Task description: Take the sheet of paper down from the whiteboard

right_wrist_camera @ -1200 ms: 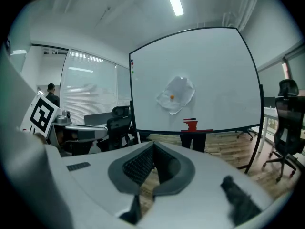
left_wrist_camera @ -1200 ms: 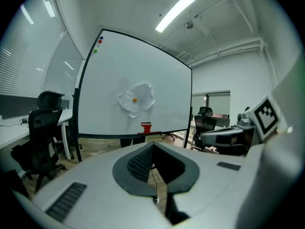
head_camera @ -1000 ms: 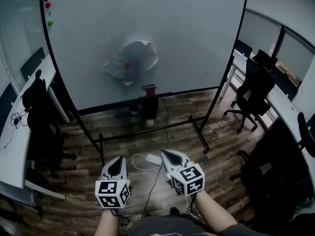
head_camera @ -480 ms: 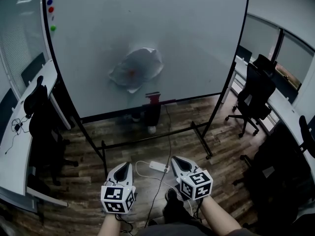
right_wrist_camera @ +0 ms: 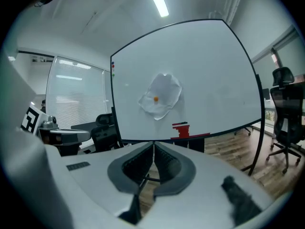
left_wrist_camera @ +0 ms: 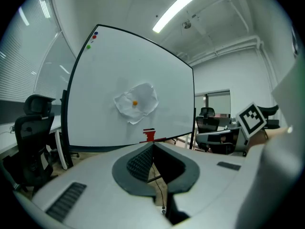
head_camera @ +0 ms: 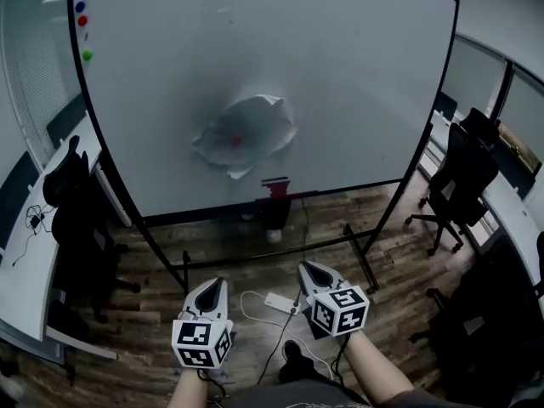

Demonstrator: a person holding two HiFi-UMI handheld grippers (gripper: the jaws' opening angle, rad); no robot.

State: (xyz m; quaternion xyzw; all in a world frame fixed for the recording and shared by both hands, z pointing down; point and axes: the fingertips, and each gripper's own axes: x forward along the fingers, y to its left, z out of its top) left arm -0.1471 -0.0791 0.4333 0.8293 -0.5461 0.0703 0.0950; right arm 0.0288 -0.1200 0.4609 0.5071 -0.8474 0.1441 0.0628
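A crumpled white sheet of paper (head_camera: pixel 245 133) hangs on the whiteboard (head_camera: pixel 357 75), pinned by a small orange-red magnet (head_camera: pixel 236 139) at its middle. It also shows in the left gripper view as the paper (left_wrist_camera: pixel 137 102) and in the right gripper view as the paper (right_wrist_camera: pixel 161 95). My left gripper (head_camera: pixel 212 284) and right gripper (head_camera: pixel 306 269) are held low, side by side, well short of the board, both pointing at it. Both have their jaws shut with nothing between them.
A red eraser (head_camera: pixel 275 185) sits on the board's tray below the paper. Three coloured magnets (head_camera: pixel 82 31) are at the board's top left. A power strip (head_camera: pixel 278 302) and cables lie on the wooden floor. Office chairs (head_camera: pixel 463 172) and desks (head_camera: pixel 25 262) flank the board stand.
Both grippers and the head have moved closer to the whiteboard; the board and paper look larger. The jaws stayed shut.
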